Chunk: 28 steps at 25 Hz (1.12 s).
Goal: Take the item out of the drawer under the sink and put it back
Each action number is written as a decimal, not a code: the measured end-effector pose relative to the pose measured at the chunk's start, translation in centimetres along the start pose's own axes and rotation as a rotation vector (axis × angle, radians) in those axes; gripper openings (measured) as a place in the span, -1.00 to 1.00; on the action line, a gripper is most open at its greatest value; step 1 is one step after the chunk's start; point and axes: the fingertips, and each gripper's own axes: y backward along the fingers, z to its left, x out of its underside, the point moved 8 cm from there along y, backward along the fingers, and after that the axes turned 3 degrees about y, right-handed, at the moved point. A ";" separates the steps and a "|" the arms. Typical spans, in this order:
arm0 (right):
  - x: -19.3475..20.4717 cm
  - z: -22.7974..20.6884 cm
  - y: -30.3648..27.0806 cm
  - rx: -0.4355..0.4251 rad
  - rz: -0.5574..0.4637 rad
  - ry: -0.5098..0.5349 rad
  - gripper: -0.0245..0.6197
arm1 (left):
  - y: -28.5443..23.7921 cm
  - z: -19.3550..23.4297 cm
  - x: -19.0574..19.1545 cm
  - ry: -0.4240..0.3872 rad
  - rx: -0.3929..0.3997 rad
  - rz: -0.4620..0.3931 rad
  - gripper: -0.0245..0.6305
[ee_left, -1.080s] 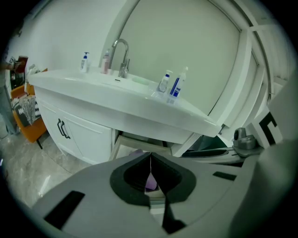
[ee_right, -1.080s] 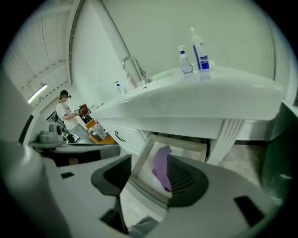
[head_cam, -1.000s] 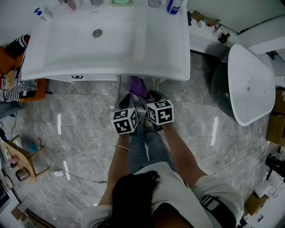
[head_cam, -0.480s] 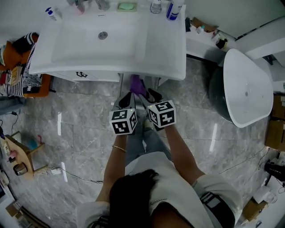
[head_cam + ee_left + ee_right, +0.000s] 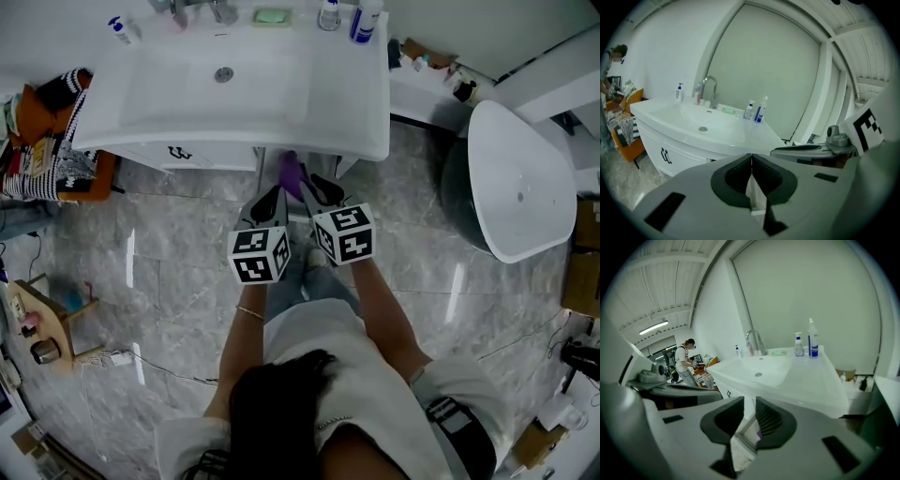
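Note:
Under the white sink a drawer stands pulled out, with a purple item lying in it. Both grippers hover side by side above the drawer's front, apart from the item. My left gripper is shut, its pads touching with nothing between them. My right gripper has just been closing; a narrow gap remains between its pads and nothing is in it. Through that gap the right gripper view shows the drawer's edge and a sliver of the purple item.
Bottles and a green soap dish stand by the tap. A large white fixture sits on the floor at the right. An orange chair with striped cloth stands left. A person stands far off.
Both grippers have lifted toward the camera and away from the drawer. The purple item lies in the drawer as before.

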 end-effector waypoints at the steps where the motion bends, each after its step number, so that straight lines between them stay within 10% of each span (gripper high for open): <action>1: -0.2 0.1 0.3 0.005 -0.007 0.010 -0.68 | 0.4 -0.2 -0.4 0.000 0.003 -0.017 -0.91; 28: -3.8 1.8 2.8 0.031 -0.125 0.106 -0.88 | 2.7 -1.5 -3.7 -0.038 0.002 -0.157 -0.91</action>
